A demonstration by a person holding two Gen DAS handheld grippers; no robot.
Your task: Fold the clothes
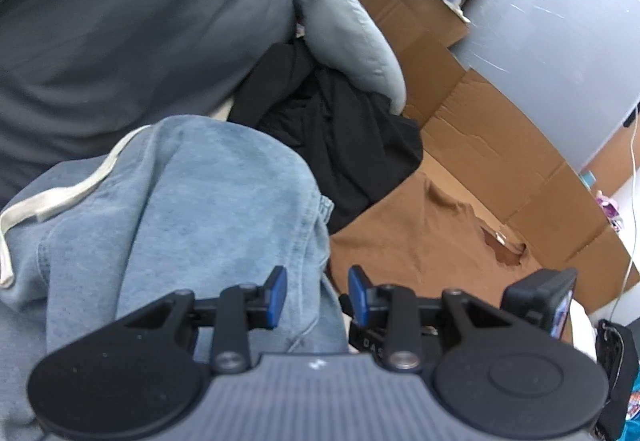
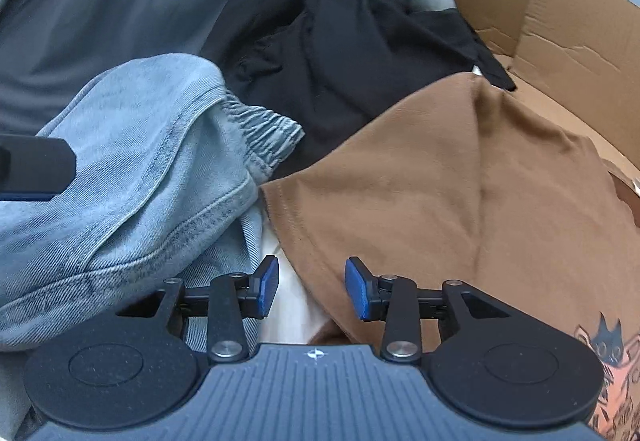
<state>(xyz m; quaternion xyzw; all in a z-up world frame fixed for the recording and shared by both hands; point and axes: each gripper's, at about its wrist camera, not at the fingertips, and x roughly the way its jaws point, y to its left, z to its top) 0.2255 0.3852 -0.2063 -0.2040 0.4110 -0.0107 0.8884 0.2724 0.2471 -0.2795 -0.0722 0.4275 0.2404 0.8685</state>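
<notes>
A heap of clothes lies in a cardboard box (image 1: 496, 129). Light blue denim shorts (image 1: 192, 201) with a white drawstring (image 1: 60, 197) sit at the left; their elastic waistband (image 2: 260, 129) shows in the right wrist view. A brown T-shirt (image 2: 460, 177) with a printed graphic (image 2: 608, 361) lies at the right, also as brown T-shirt (image 1: 412, 241). A black garment (image 1: 332, 129) is bunched behind them. My left gripper (image 1: 318, 295) hangs open over the denim's right edge. My right gripper (image 2: 312, 291) is open above the brown shirt's hem, holding nothing.
A dark grey garment (image 1: 132, 17) fills the upper left. A pale grey-green padded piece (image 1: 344, 29) curves over the black cloth. White fabric (image 2: 288, 305) peeks between denim and brown shirt. A plastic-wrapped grey surface (image 1: 560, 21) stands behind the box. A white cable (image 1: 634, 201) hangs at right.
</notes>
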